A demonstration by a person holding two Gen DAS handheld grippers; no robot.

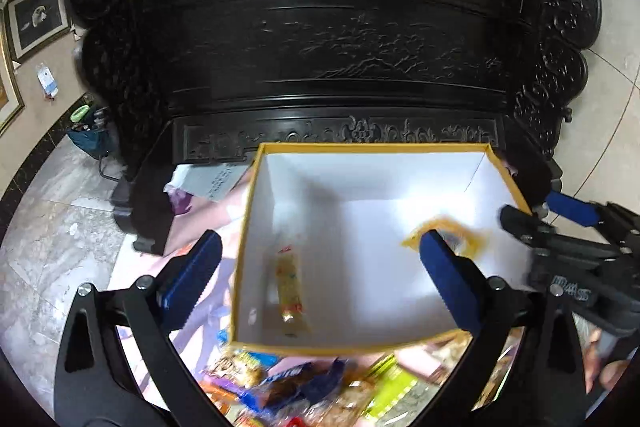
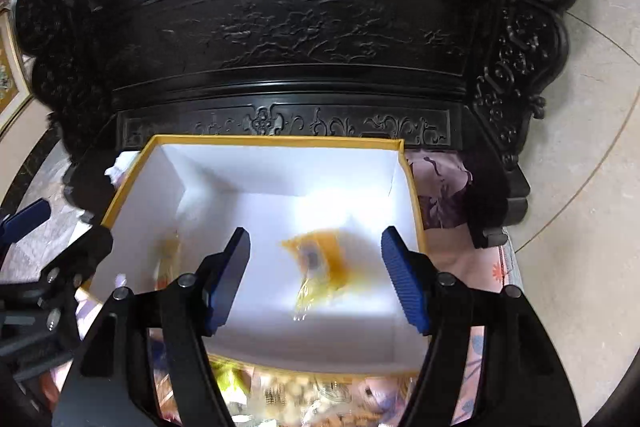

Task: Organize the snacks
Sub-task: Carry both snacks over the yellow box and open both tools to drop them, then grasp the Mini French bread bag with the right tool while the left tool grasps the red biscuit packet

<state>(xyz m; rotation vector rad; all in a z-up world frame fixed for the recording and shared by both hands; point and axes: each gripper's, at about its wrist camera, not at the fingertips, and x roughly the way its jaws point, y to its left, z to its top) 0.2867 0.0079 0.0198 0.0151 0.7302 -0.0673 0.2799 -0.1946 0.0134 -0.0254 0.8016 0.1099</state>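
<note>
A white box with a yellow rim (image 1: pixel 360 146) stands open under both grippers. My left gripper (image 1: pixel 320 243) hangs open over it, with nothing between its fingers. Below it a long yellow snack bar (image 1: pixel 289 287) lies on the box floor near the left wall. A blurred orange packet (image 1: pixel 460 233) lies further right, partly hidden by my right-hand finger. My right gripper (image 2: pixel 315 237) is also open above the box (image 2: pixel 280 139). The orange packet (image 2: pixel 316 259) shows blurred between and below its pads, which do not touch it. The snack bar (image 2: pixel 168 251) is a faint blur at the left.
Several loose snack packets (image 1: pixel 280 383) lie in a heap on a pink patterned cloth (image 2: pixel 492 267) in front of the box. Dark carved wooden furniture (image 1: pixel 340 47) rises right behind it. Marble floor (image 1: pixel 52 247) lies to the left, pale tiles (image 2: pixel 580 187) to the right.
</note>
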